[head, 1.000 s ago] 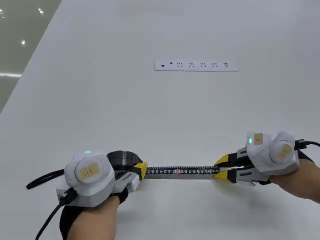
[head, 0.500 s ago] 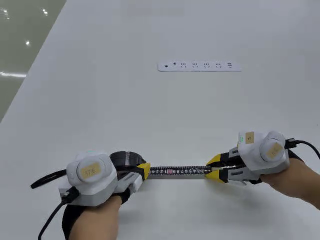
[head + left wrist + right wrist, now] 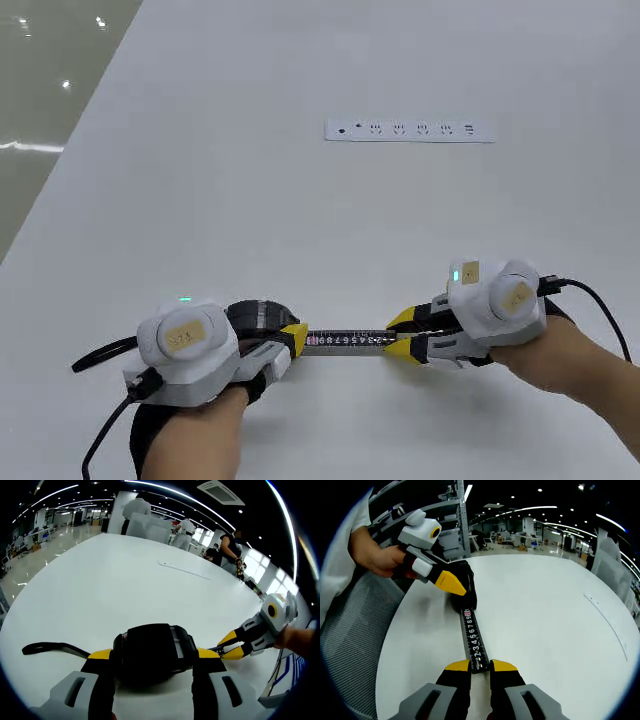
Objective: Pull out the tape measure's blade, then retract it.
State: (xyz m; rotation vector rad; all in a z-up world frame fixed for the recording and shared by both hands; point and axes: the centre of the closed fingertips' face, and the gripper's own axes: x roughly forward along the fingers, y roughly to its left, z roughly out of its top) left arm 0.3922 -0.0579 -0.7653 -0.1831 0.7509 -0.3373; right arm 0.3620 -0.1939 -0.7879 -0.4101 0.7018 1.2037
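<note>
The black tape measure case (image 3: 256, 318) lies on the white table near its front edge, and my left gripper (image 3: 285, 345) is shut on it. In the left gripper view the case (image 3: 154, 649) sits between the yellow-tipped jaws. A short stretch of numbered blade (image 3: 345, 341) runs right from the case to my right gripper (image 3: 404, 334), which is shut on the blade's end. The right gripper view shows the blade (image 3: 472, 642) leading from its jaws to the case (image 3: 465, 587). A black wrist strap (image 3: 100, 353) trails left from the case.
A white power strip (image 3: 410, 130) lies flat at the table's (image 3: 250, 180) far middle. The table's left edge borders a shiny floor (image 3: 45, 90). People stand beyond the table's far end in the left gripper view.
My right gripper has moved left toward the case, holding the blade's end. The exposed blade has grown shorter. The left gripper and case have stayed put.
</note>
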